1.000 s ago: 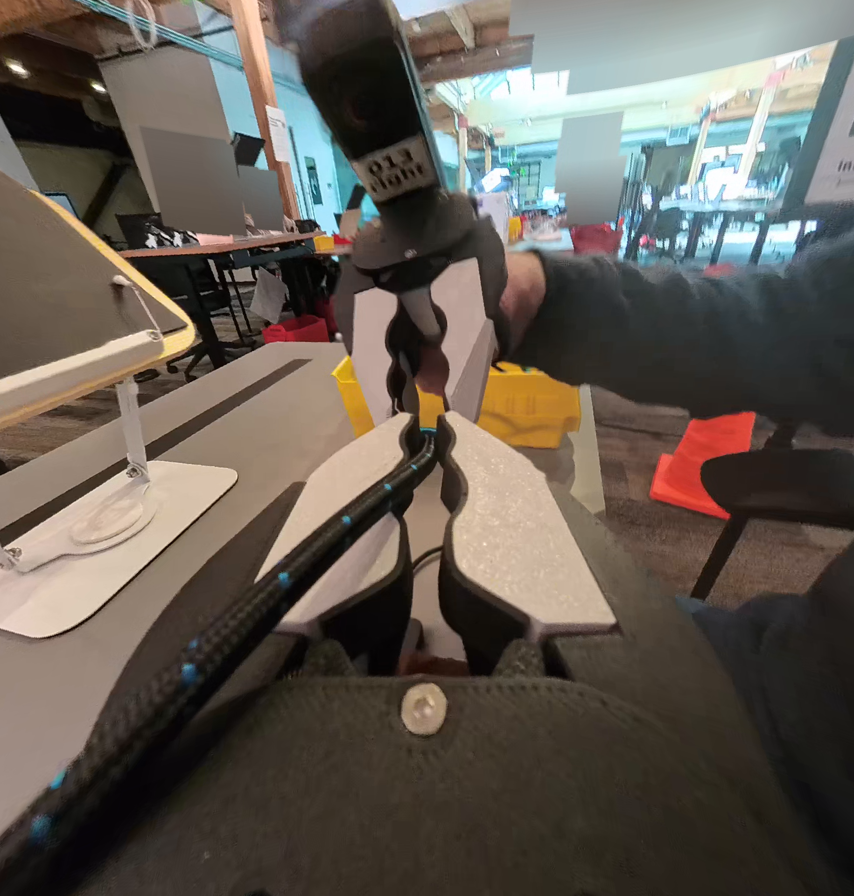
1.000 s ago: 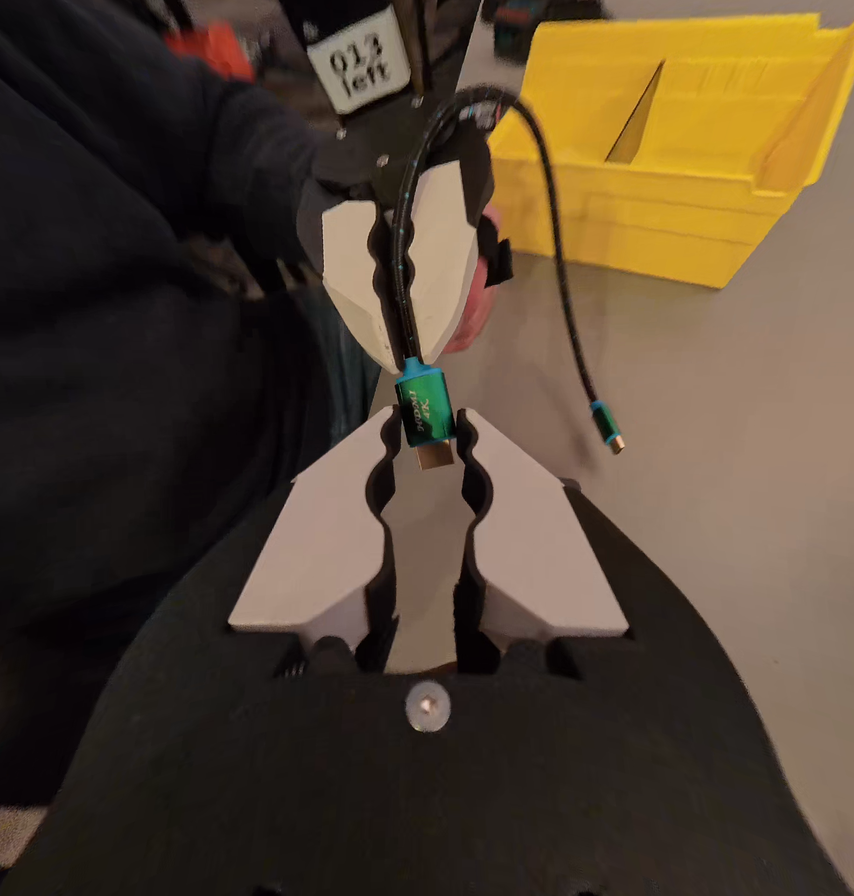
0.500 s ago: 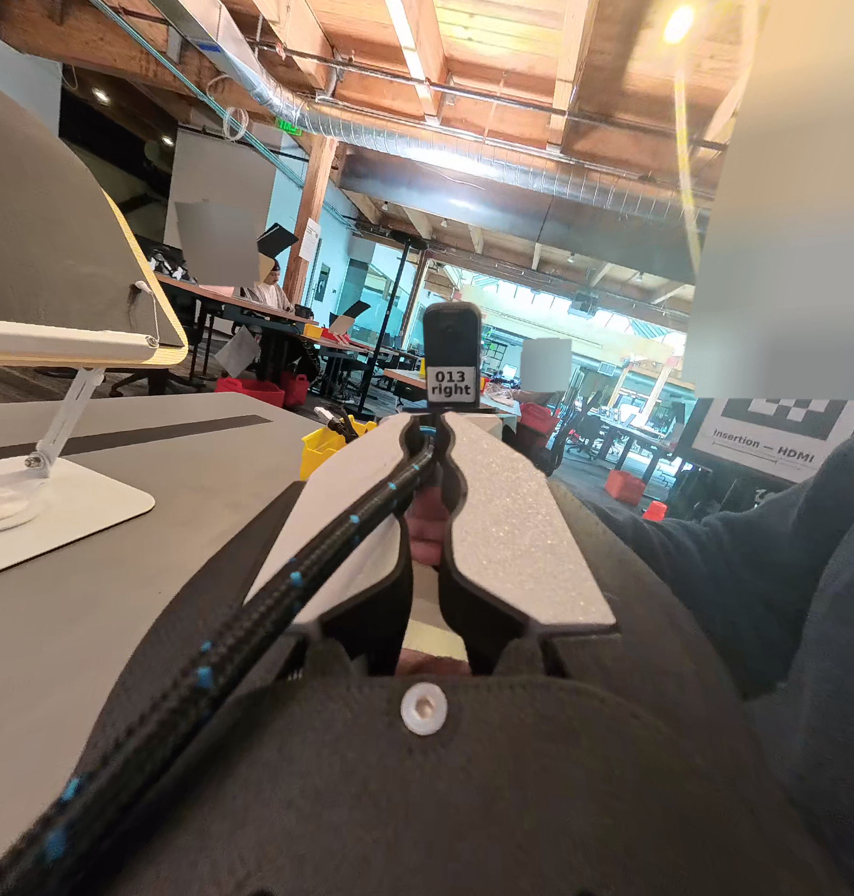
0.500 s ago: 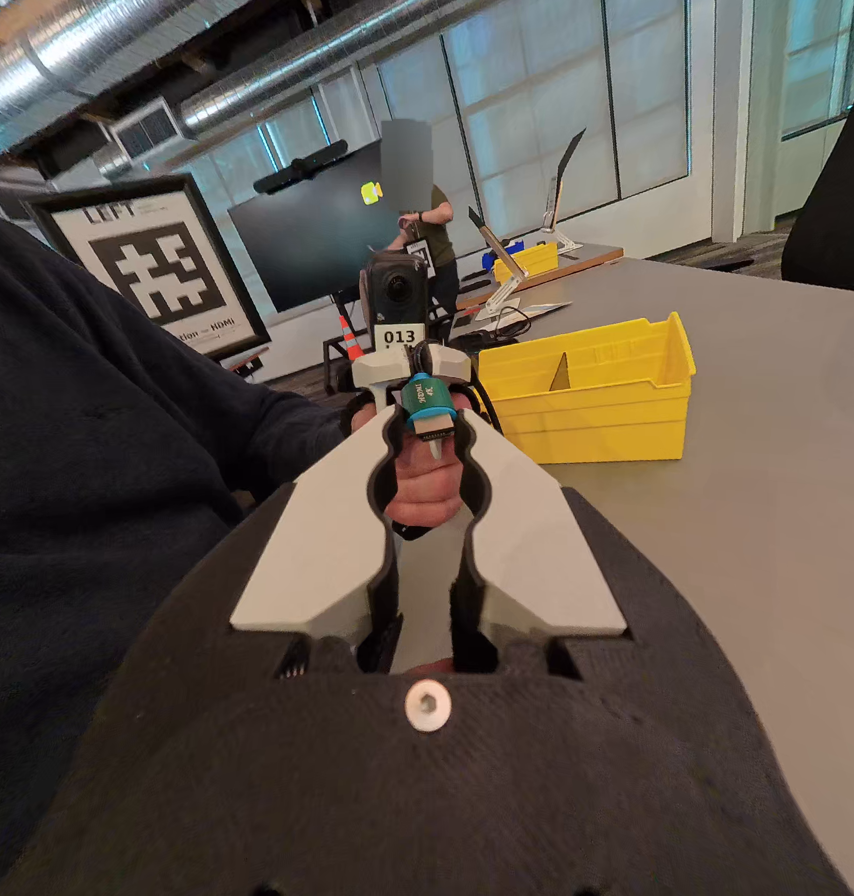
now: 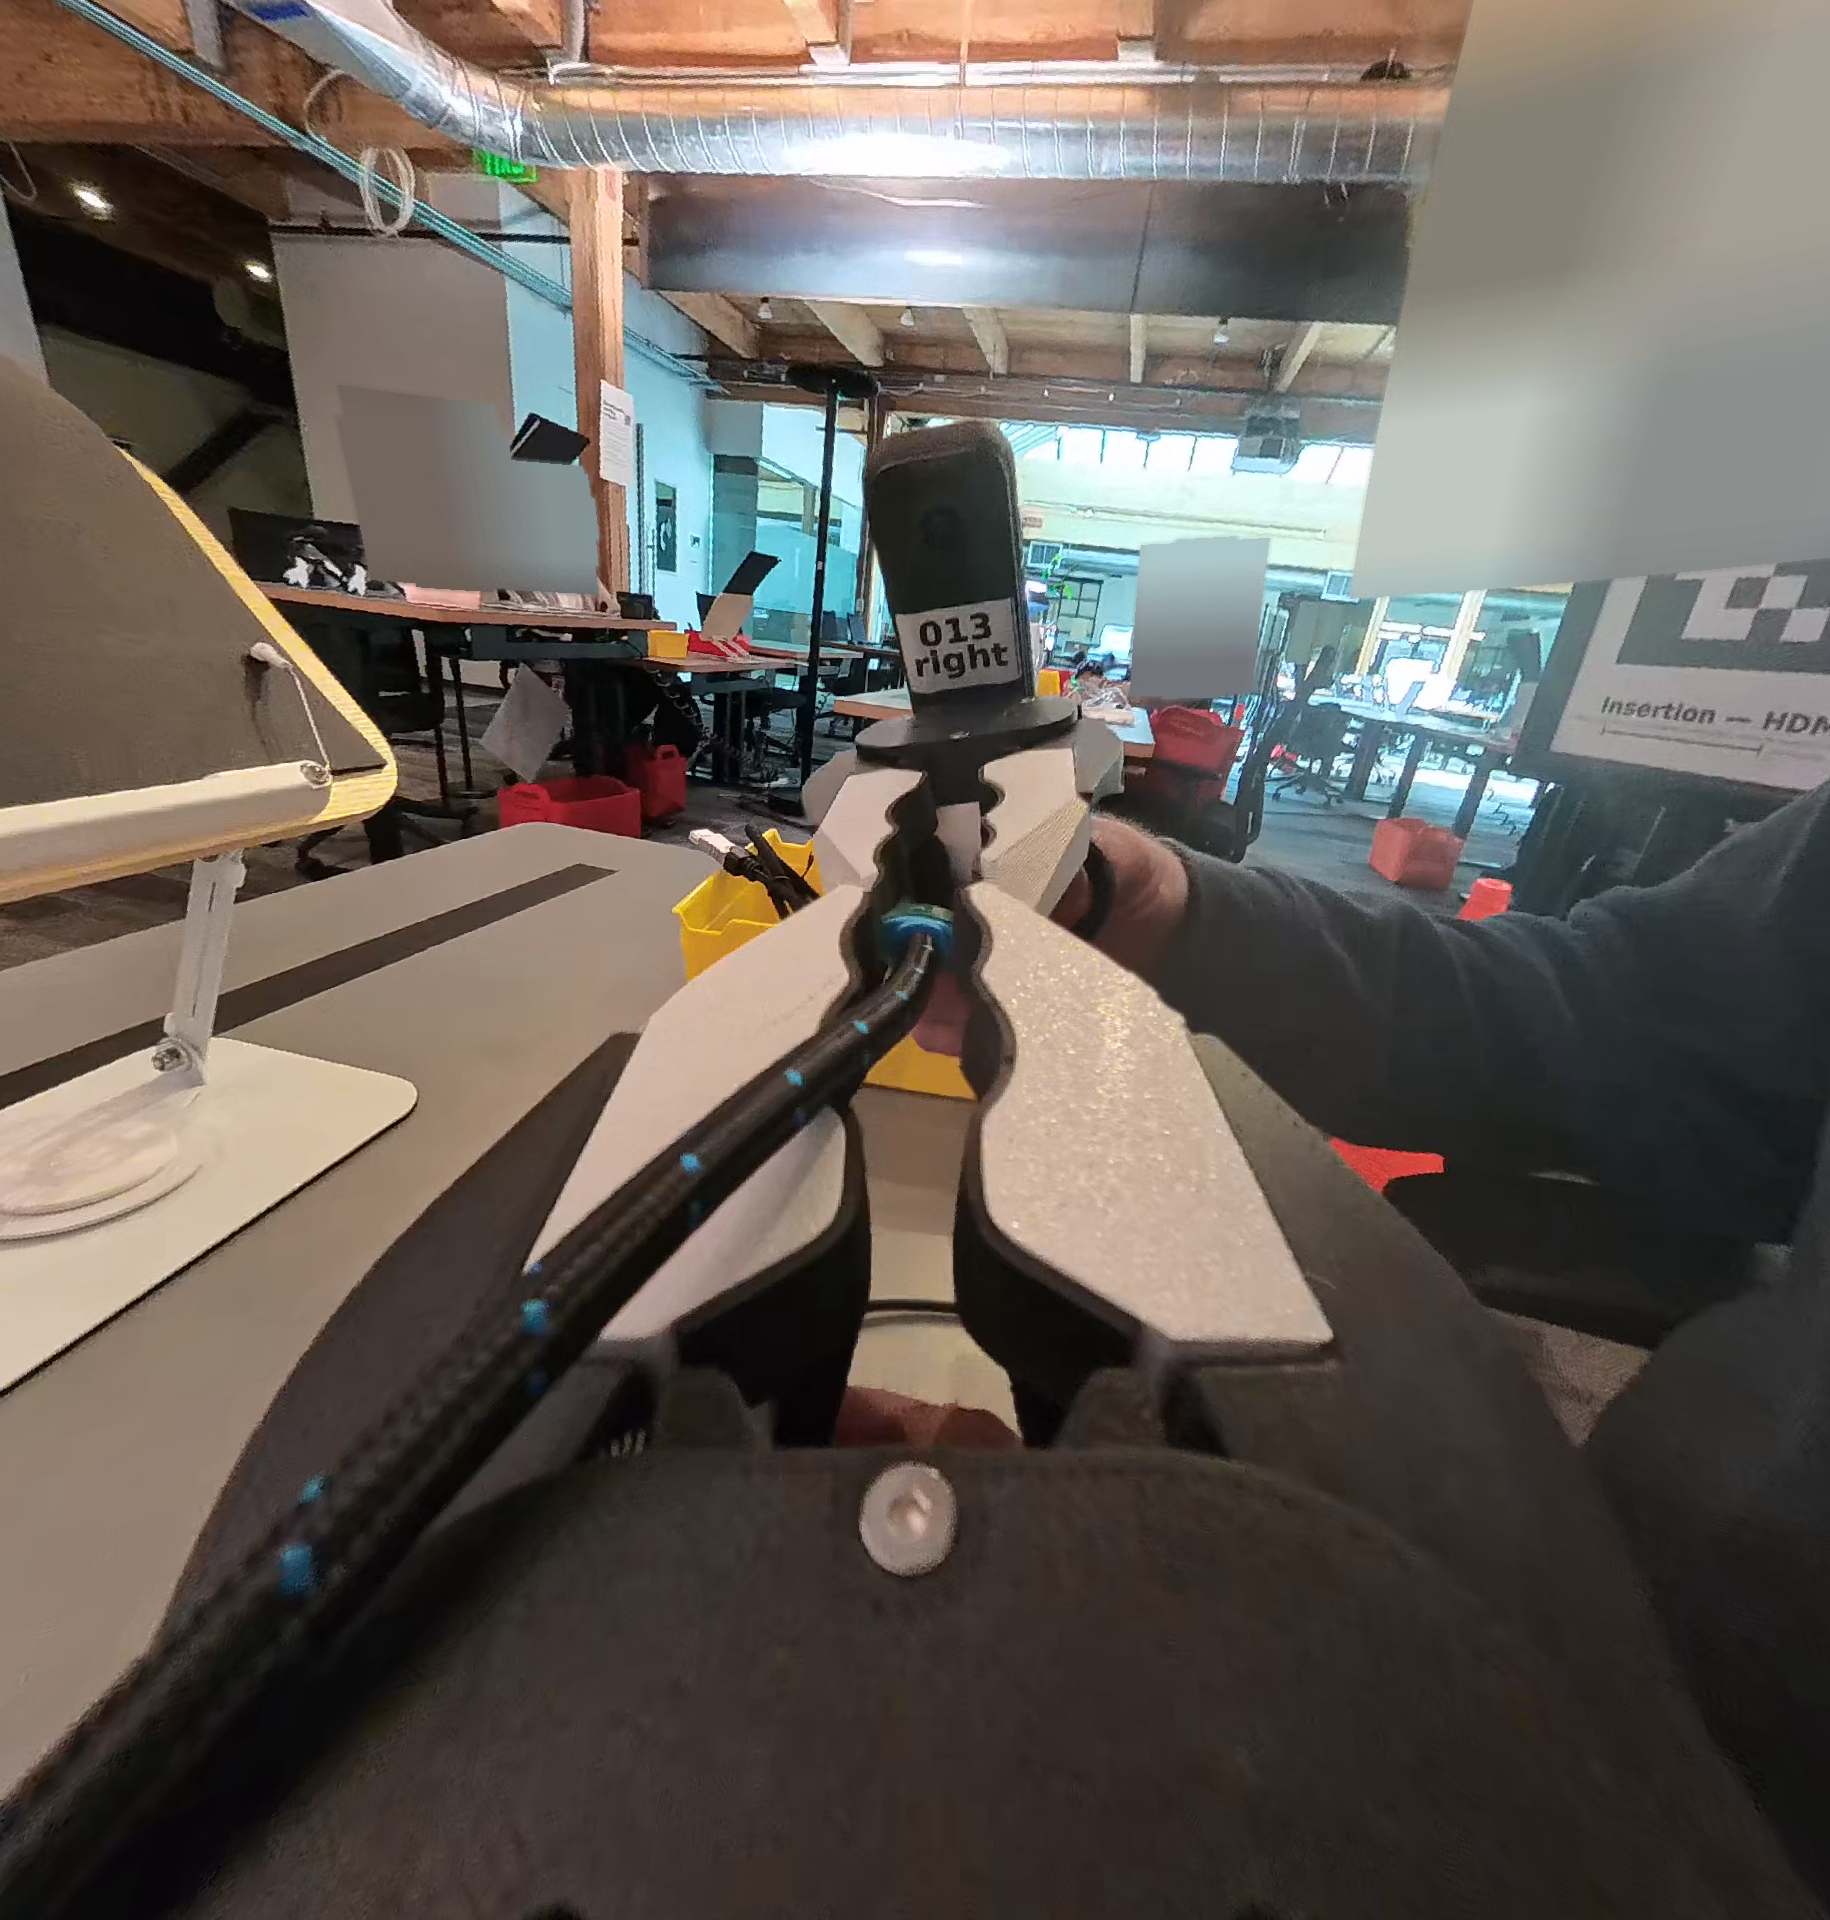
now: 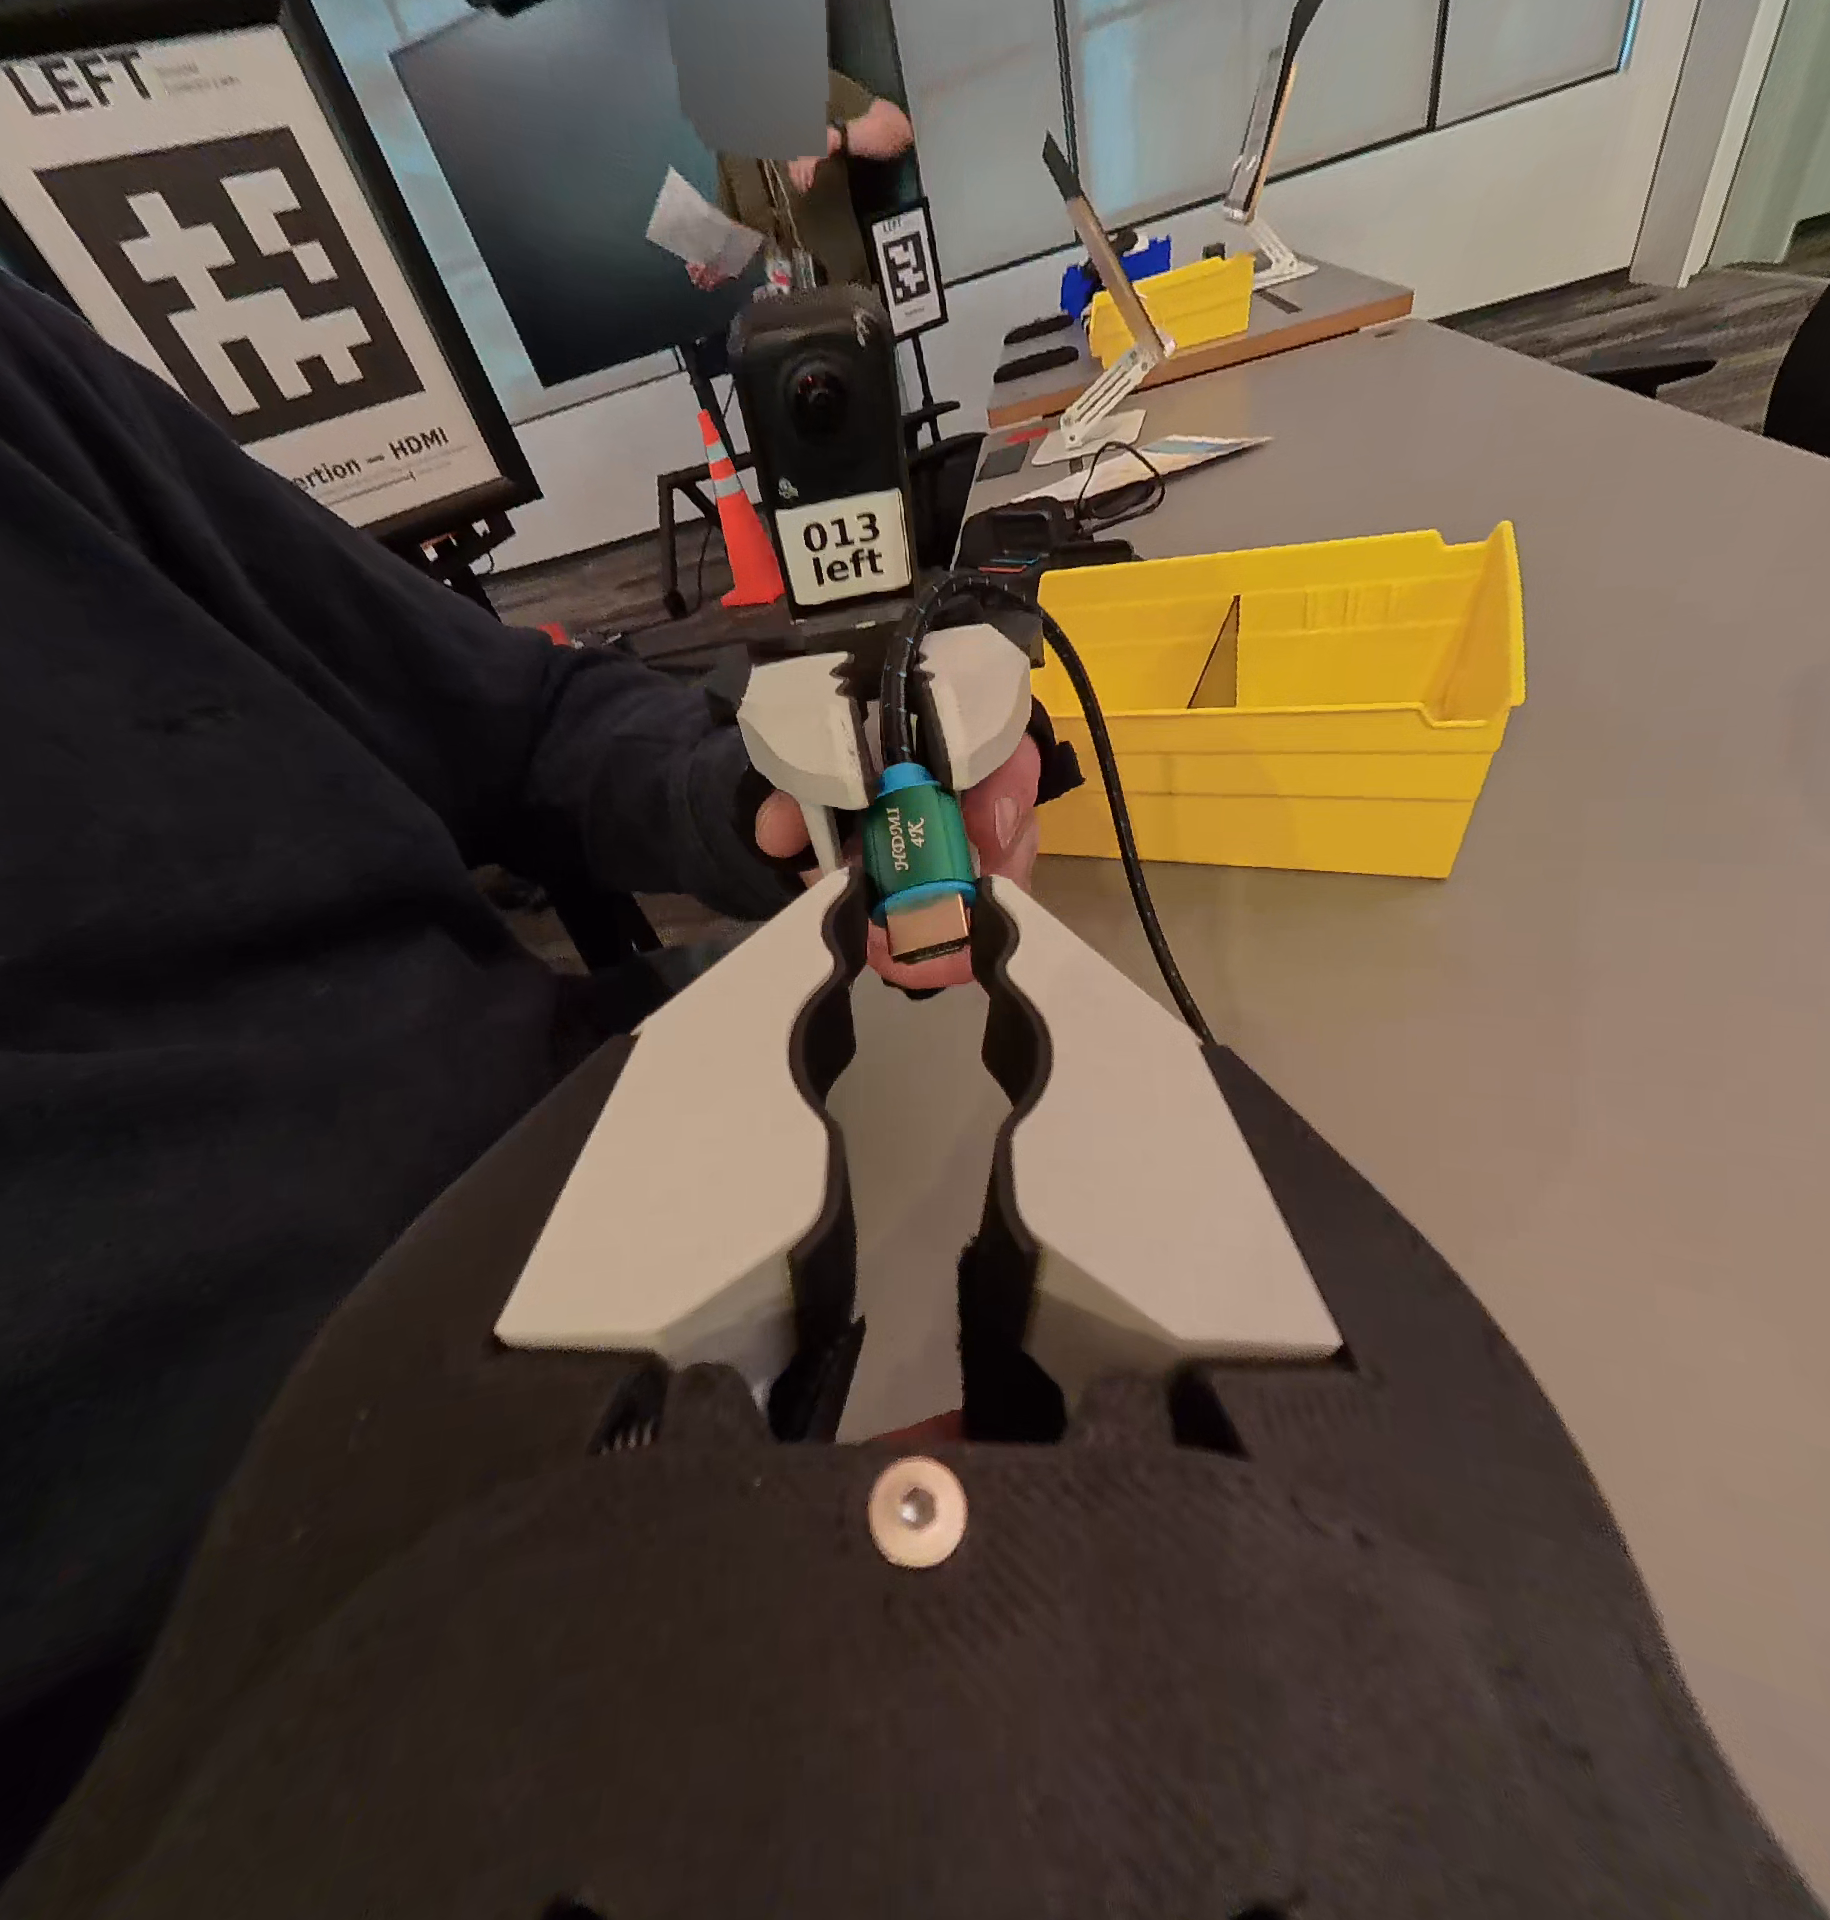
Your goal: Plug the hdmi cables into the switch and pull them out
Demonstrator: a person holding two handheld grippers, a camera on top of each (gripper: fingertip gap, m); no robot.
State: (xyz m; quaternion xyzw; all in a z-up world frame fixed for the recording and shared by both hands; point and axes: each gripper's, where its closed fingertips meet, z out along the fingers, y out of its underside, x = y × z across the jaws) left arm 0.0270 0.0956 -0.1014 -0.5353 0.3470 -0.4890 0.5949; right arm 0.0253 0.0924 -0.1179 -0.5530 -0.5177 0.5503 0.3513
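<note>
Two handheld tools face each other tip to tip. The left tool is closed, pinching something at its fingertips (the person's bare hand grips its handle, dark sleeve behind). The right tool is parted, its fingers spread, held by a dark-sleeved arm.

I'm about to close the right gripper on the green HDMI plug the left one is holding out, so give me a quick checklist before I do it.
1. Left gripper shut on the braided cable just behind the plug: ok.
2. Green HDMI plug sits between the right gripper fingertips: ok.
3. Right gripper open enough to take it, with a gap on both sides: ok.
4. Gold connector tip bare and pointing at the right gripper: ok.
5. Loose cable run hangs clear of the yellow bin: ok.
6. Switch within reach: cannot tell, it shows in neither view.
</note>
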